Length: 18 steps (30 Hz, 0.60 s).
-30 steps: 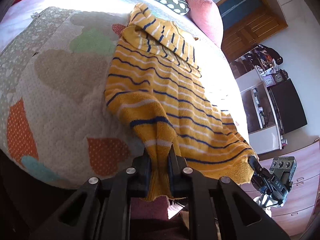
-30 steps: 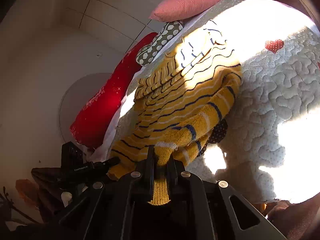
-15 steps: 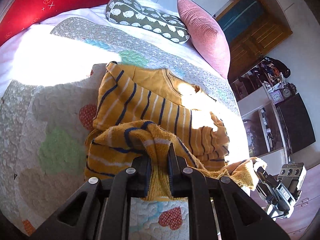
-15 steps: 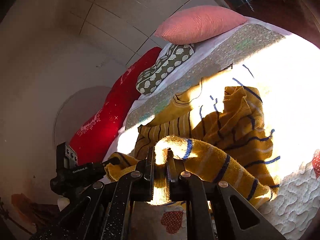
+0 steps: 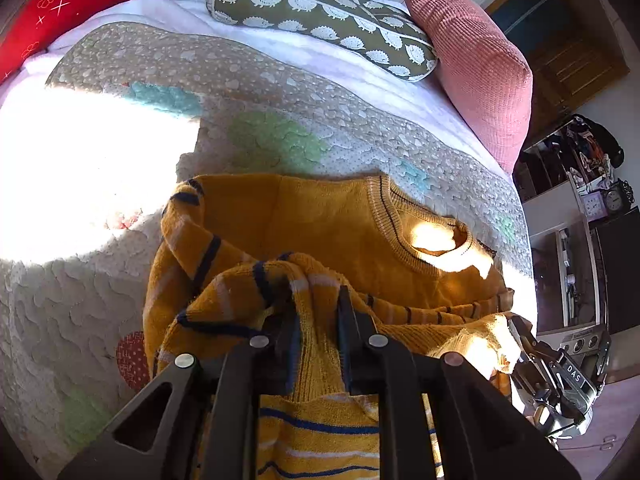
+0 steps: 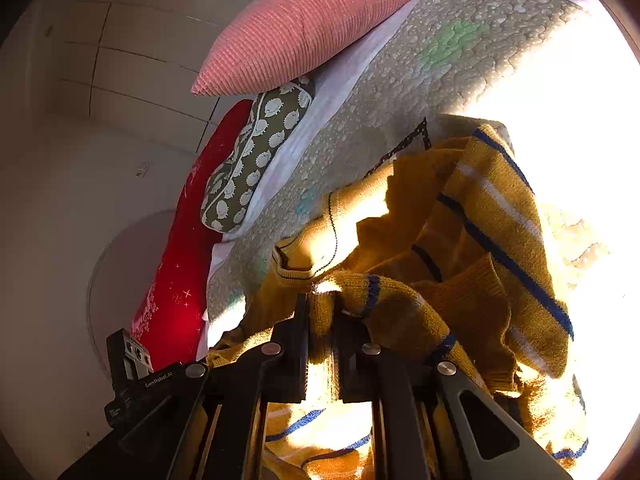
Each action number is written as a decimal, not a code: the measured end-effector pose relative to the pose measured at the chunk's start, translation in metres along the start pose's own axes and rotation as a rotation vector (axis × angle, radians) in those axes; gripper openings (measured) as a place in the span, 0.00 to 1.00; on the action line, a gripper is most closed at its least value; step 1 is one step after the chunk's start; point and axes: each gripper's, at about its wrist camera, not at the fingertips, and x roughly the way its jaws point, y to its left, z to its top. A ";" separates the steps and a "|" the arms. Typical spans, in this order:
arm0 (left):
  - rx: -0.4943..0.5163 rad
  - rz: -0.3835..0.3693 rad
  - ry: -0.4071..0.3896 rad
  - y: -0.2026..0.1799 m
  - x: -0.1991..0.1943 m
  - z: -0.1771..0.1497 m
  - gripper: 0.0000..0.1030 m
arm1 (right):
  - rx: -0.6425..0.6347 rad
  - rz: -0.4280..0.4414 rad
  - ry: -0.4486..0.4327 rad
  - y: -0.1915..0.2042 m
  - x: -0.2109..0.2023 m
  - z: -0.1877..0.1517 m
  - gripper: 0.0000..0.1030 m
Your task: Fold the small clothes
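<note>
A: What does the mustard-yellow knitted sweater with navy and white stripes (image 5: 328,224) look like?

B: It lies on the quilted bedspread with pastel patches (image 5: 280,136), in the lower middle of the left wrist view. Its ribbed neckline faces the upper right, with a bright patch of sun inside the collar. The upper chest is plain yellow; the striped lower part is lifted and doubled over towards the neck, bunched in loose folds.

A: And the left gripper (image 5: 318,312)?

B: At the bottom centre of its own view, jaws narrow and just easing apart, with a fold of striped hem between them; the knit is pinched there.

A: The right gripper (image 6: 322,320)?

B: Bottom centre of the right wrist view, jaws narrow, clamped on another bit of the hem. In the left wrist view it shows at the lower right edge, at the sweater's sunlit corner.

A: How does the sweater look from the right?

B: It fills the centre and right of the frame, crumpled, a striped fold draped at the right, half in glaring sun.

A: What else is on the bed?

B: A pink ribbed cushion (image 5: 468,48) at the upper right, an olive pillow printed with white hedgehogs (image 5: 320,12) beside it, and a red bolster (image 5: 36,20) at the upper left
</note>
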 end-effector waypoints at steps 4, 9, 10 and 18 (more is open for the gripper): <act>-0.041 -0.046 0.023 0.009 0.008 0.012 0.28 | 0.034 -0.021 0.003 -0.007 0.017 0.014 0.14; -0.112 -0.197 -0.019 0.029 -0.013 0.024 0.54 | -0.031 -0.078 0.000 0.001 0.024 0.026 0.47; -0.129 -0.208 -0.037 0.033 -0.020 0.026 0.56 | -0.031 -0.074 -0.019 0.002 0.022 0.029 0.57; -0.071 -0.064 -0.089 0.041 -0.056 0.012 0.58 | -0.154 -0.105 -0.058 0.038 -0.008 0.027 0.58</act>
